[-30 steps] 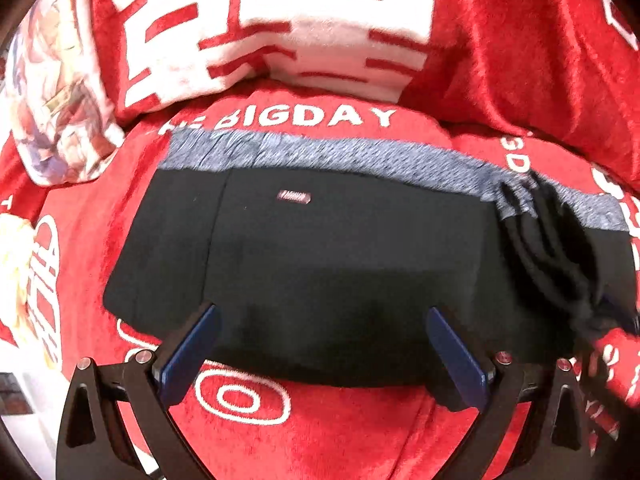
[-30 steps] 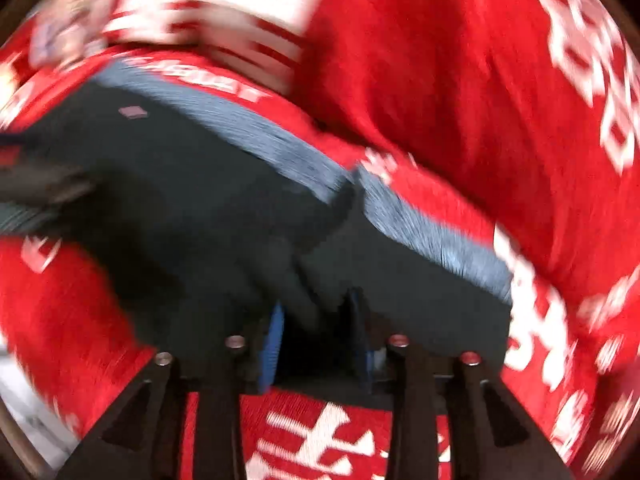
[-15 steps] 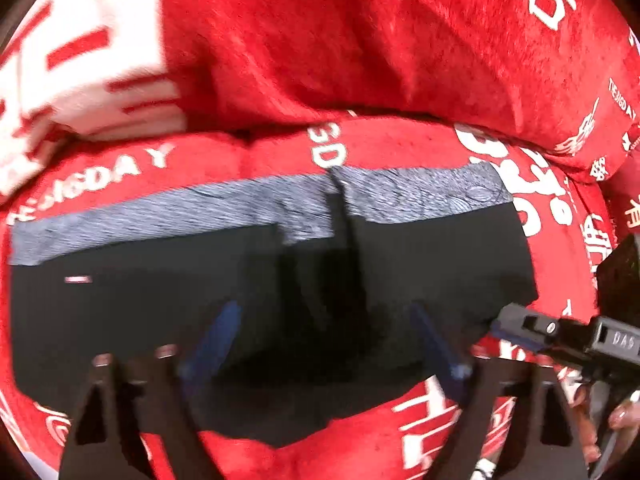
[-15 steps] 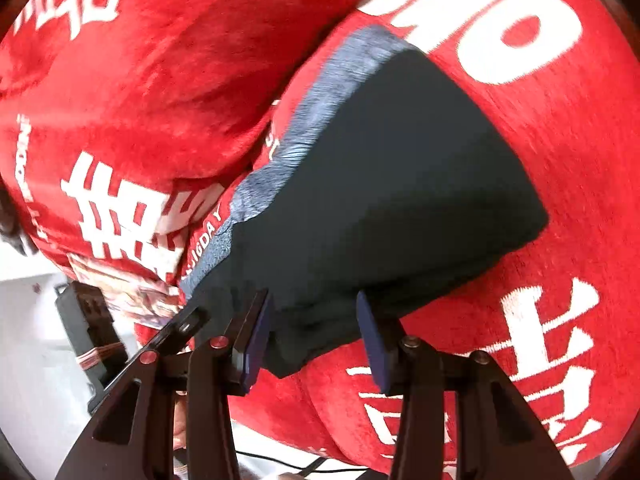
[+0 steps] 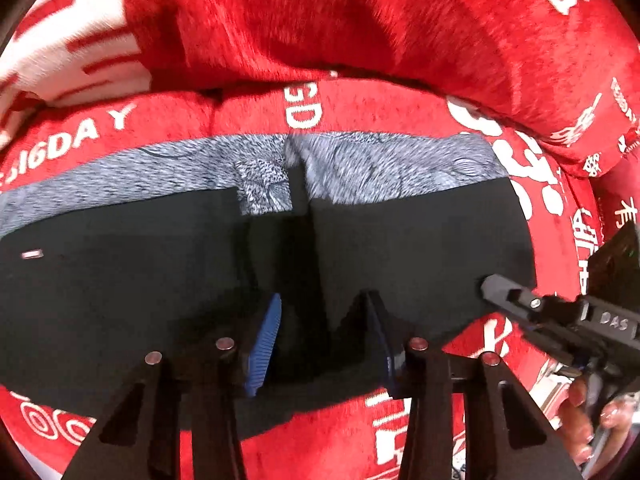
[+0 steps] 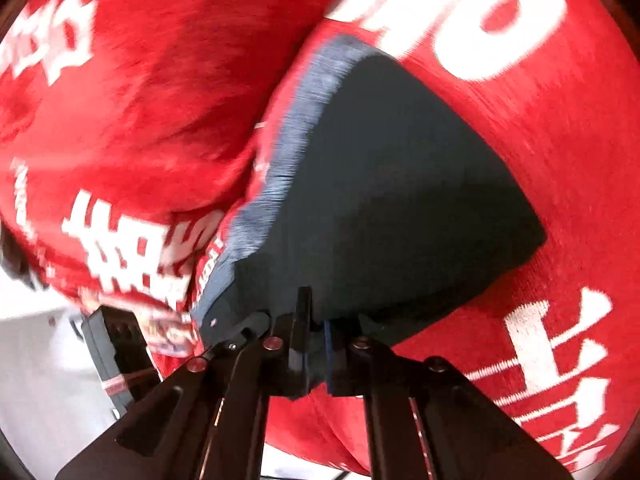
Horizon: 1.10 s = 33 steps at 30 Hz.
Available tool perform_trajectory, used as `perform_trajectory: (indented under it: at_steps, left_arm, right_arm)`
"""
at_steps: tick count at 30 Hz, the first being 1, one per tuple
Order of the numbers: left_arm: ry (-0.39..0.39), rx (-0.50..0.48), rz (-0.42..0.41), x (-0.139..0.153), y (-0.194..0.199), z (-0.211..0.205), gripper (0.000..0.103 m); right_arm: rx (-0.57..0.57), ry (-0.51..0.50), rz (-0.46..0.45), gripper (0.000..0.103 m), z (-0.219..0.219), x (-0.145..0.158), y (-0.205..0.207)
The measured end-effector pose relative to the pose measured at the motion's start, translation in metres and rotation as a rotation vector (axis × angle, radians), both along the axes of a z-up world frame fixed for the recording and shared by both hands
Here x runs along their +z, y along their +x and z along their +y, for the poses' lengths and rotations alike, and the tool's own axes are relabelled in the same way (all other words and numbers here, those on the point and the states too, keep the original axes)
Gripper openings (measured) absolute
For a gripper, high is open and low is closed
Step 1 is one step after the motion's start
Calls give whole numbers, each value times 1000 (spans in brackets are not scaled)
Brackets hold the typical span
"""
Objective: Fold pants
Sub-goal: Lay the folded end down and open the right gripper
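Black pants (image 5: 420, 240) with a grey waistband (image 5: 380, 164) lie flat on a red blanket (image 5: 360, 20). My left gripper (image 5: 324, 344) points down at the middle of their near edge. Its jaws are closing, and a bunched ridge of black cloth sits between the blue pads (image 5: 266, 340). In the right wrist view the pants (image 6: 400, 200) stretch away from my right gripper (image 6: 316, 344), which is shut on their near corner. The right gripper (image 5: 516, 300) also shows at the pants' right edge in the left wrist view, with a person's fingers (image 5: 580, 412) behind it.
The red blanket (image 6: 560, 180) with white lettering covers the whole surface and rises in a thick fold behind the waistband. A black device (image 6: 116, 344) stands at the lower left of the right wrist view, with pale floor (image 6: 40, 380) beyond the blanket's edge.
My left gripper has moved right along the pants and its jaws have drawn in around the cloth. The right gripper has swung to the pants' right corner and closed on it.
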<state>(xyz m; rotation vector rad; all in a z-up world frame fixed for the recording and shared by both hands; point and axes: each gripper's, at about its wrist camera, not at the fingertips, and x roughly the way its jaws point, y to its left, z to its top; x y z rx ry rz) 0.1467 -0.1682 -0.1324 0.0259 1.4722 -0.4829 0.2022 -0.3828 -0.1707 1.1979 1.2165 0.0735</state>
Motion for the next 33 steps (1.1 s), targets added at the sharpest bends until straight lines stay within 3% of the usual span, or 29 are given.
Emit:
perform_trajectory:
  at_steps: [3,6,8,9,10,11,13,17,21,26,30,31,33]
  left_arm:
    - [41,-13,-34,-2,-14,4,45]
    - [90,8,-11,-24,-17,8,45]
    - [88,47,-9,-26,-15,13,50]
    - [105,67,-28,-22,-15,15,60]
    - [119,74,-46,-19,-15,16,73]
    - [128,80,-63,-16,-16,17,76]
    - [133,77,-77,-6,-17,23,76]
    - [156,74,-135,17,-14,28,76]
    - [127,56,-188,33,5,10,76]
    - [144,14,-205,15,24,-30,76]
    - [246,10,-139,-28,21,-38,76]
    - [242,24,-105,-38,18,-33,77]
    - [199,63,-107,-37,12,-22,77]
  right_arm:
    - [57,-24,-7,5,11,9,1]
    - [104,-79,52,5,26,-10,3]
    - [94,-86,82,5,28,-26,4]
    - [86,-77,80,5,28,-26,6]
    - [93,-78,74,9,28,-23,7]
    - [109,-86,68,11,28,-18,8]
    - [171,-95,63,18,28,-6,7]
    - [249,-139,-13,19,19,31,6]
    - [218,-312,-97,18,-10,62,26]
    - [171,-341,-76,18,-35,41,66]
    - [228,-313,17,17,-19,0,84]
    - [233,-291,52,15,-14,-12,81]
    - [201,-265,33,15,-10,-15,73]
